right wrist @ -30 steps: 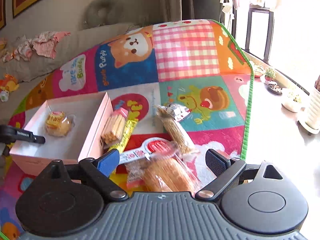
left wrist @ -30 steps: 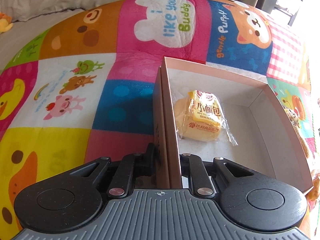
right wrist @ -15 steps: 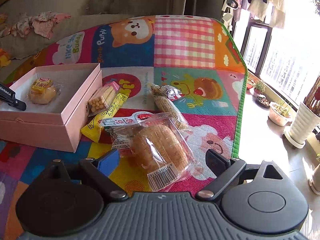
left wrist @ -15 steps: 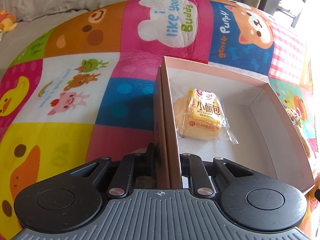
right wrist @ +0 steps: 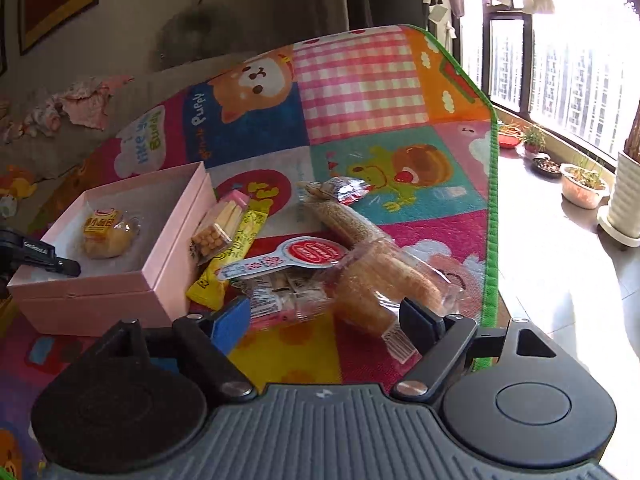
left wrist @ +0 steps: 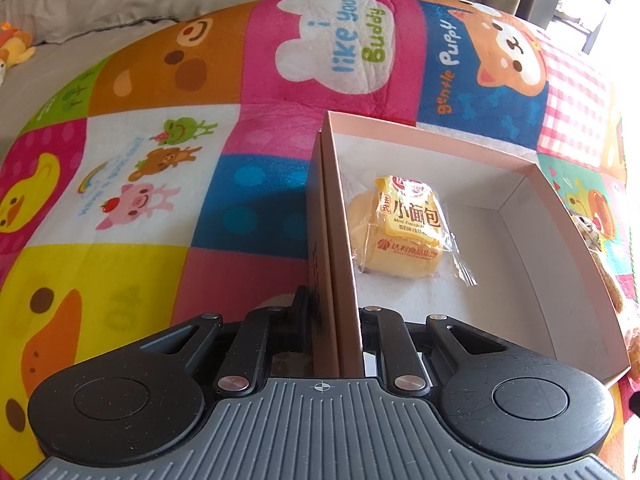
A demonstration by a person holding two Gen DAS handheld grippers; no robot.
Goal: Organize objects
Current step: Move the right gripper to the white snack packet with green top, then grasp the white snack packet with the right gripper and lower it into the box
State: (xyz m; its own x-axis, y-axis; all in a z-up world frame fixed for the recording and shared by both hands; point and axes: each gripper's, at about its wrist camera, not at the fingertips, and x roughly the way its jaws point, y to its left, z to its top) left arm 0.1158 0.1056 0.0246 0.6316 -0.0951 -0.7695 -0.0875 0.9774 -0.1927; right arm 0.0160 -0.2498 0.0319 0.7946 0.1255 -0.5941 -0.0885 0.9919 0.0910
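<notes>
Left gripper is pinching the pink box by its near wall — wrapped mini bread is lying inside. Right gripper jaws have just been closing, straddling the clear-wrapped bread roll on the play mat — pads not pressing yet.

A box sits on the play mat with one wrapped bun in it. Just right of the box lie a stick pack and sachet; farther right, the other snack packs overlap in a heap.
</notes>
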